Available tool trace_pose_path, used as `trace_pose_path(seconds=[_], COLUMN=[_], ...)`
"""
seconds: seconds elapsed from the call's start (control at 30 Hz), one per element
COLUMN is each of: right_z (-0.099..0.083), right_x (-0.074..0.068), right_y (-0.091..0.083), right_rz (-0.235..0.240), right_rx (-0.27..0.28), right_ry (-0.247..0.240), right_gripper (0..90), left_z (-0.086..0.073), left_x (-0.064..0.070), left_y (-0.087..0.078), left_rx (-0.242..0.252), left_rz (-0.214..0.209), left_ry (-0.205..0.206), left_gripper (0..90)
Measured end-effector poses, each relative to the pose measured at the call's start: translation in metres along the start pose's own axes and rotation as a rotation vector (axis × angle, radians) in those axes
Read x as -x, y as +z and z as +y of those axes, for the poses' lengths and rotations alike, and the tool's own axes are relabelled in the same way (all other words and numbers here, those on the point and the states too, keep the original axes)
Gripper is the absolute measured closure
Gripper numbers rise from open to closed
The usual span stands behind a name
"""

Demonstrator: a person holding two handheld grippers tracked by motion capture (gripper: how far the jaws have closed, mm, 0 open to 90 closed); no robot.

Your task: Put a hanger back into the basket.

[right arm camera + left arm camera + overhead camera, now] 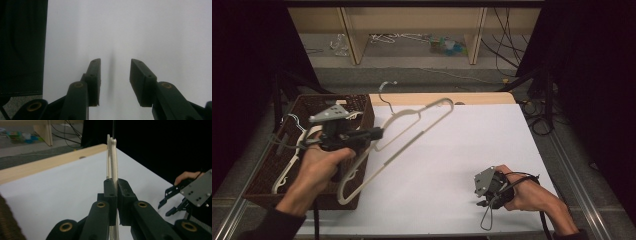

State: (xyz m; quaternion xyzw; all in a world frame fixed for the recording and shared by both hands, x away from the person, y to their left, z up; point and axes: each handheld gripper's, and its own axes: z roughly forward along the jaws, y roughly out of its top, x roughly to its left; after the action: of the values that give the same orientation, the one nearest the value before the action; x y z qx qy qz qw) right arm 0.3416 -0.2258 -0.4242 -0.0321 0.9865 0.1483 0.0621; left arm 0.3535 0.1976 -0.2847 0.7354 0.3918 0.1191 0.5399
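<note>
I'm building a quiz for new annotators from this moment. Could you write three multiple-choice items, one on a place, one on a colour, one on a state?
1. Where does the brown woven wicker basket stand?
A. at the table's left edge
B. at its right edge
C. on the far floor

2. What colour is the slim plastic clothes hanger held above the table?
A. red
B. cream-white
C. blue

3. How do the right gripper's jaws stand?
A. shut on the hanger
B. shut on nothing
C. open, holding nothing

Answers: 1 A, the high view shows the basket at the left edge. 2 B, the left gripper clamps a pale cream bar. 3 C, the right gripper view shows a bare gap over the white table.
</note>
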Motion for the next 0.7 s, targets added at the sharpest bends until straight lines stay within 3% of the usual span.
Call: trace_pose_path(seconds=[0.17,0.33,0.47,0.57,0.7], right_z=[0.000,-0.001,-0.002,-0.004,-0.006], right_x=[-0.001,-0.002,0.000,-0.001,-0.002], right_y=[0.000,0.002,0.001,0.000,0.002], right_rz=[0.002,-0.007,-0.037,-0.035,-0.028], right_rx=[0.004,0.018,0.050,0.060,0.049], right_ry=[0.003,0.027,0.073,0.112,0.121], right_gripper=[61.1,54.1,44.9,44.1,44.2], left_z=[0.010,0.006,-0.004,-0.011,-0.019], left_x=[-0.025,-0.060,-0.087,-0.104,-0.118], left_y=[-0.044,-0.077,-0.097,-0.108,-0.118], left_rx=[0.061,0.081,0.101,0.115,0.122], left_rz=[0.077,0.163,0.223,0.244,0.274], left_ry=[-0.011,-0.047,-0.078,-0.099,-0.131], left_gripper=[86.4,86.4,86.4,86.4,86.4])
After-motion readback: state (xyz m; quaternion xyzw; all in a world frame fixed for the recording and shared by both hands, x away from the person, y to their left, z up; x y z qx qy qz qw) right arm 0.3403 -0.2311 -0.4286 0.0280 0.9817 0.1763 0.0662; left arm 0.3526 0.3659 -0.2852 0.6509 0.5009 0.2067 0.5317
